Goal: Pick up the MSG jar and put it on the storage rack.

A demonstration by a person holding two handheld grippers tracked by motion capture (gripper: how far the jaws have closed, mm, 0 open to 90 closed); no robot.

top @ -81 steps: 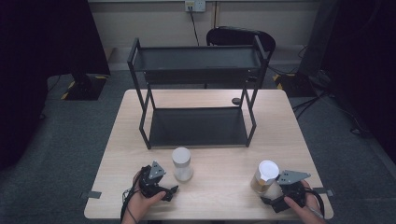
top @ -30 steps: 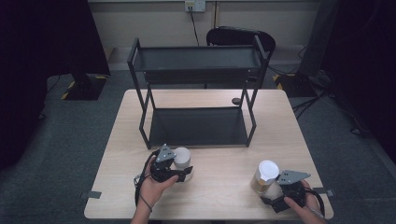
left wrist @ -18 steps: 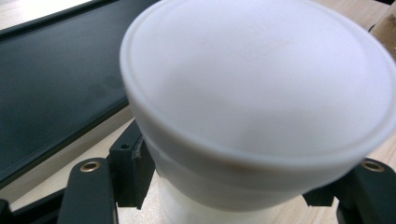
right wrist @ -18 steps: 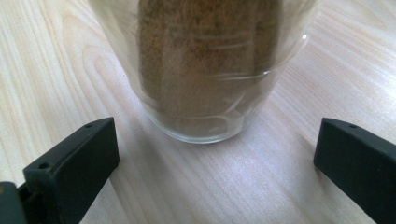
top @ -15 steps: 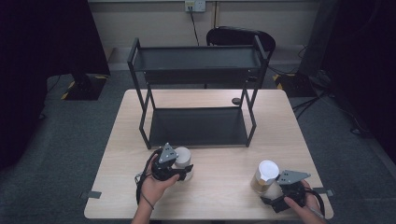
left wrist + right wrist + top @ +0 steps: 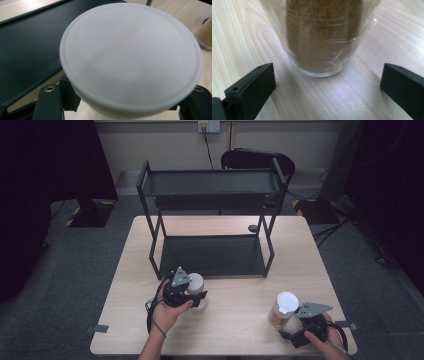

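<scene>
Having slid forward to the white-lidded jar (image 6: pixel 196 283) just in front of the black rack (image 6: pixel 212 215), left gripper (image 6: pixel 196 296) closing onto it, now clamping it on the counter (image 6: pixel 240 320). Looking ready for lifting. Right gripper (image 6: pixel 292 327) idling, jaws apart behind the 2nd jar (image 6: pixel 285 309).

I saw a pale wood-grain tabletop (image 6: pixel 244 32) with a smooth, matt finish. The rack (image 6: pixel 210 185) looked like matt black metal. One jar (image 6: pixel 322 35) was clear glossy glass over brown powder; the other's lid (image 6: pixel 130 57) was smooth, matt white plastic.
</scene>
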